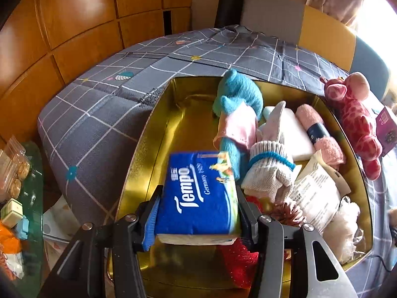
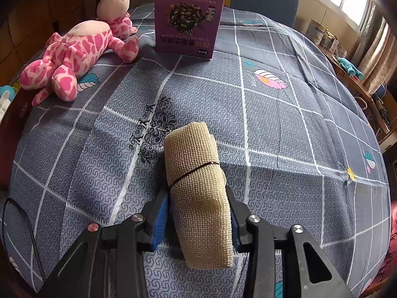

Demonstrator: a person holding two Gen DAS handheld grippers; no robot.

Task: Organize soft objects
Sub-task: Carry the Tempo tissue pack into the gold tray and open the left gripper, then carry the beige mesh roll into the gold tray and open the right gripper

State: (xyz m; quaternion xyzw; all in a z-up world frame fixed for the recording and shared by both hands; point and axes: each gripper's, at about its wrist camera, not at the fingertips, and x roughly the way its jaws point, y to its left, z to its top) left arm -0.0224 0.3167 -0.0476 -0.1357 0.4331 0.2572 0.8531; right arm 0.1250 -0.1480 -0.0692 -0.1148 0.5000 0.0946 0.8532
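My left gripper (image 1: 198, 213) is shut on a blue Tempo tissue pack (image 1: 198, 193) and holds it over the near left part of a gold tin box (image 1: 158, 129). The box holds a teal plush (image 1: 238, 99), a white knit sock roll (image 1: 268, 168), a pink towel roll (image 1: 320, 134), a white sponge and a red mesh item (image 1: 238, 263). My right gripper (image 2: 198, 218) is shut on a beige mesh cloth roll (image 2: 198, 191) tied with a black band, over the grey checked cloth (image 2: 273, 124).
A pink spotted giraffe plush (image 2: 74, 49) lies at the far left of the cloth, beside the box's right rim (image 1: 357, 124). A purple carton (image 2: 187, 22) stands at the back. A black cable (image 2: 24, 223) runs at the near left. A glass side table (image 1: 32, 198) holds small items.
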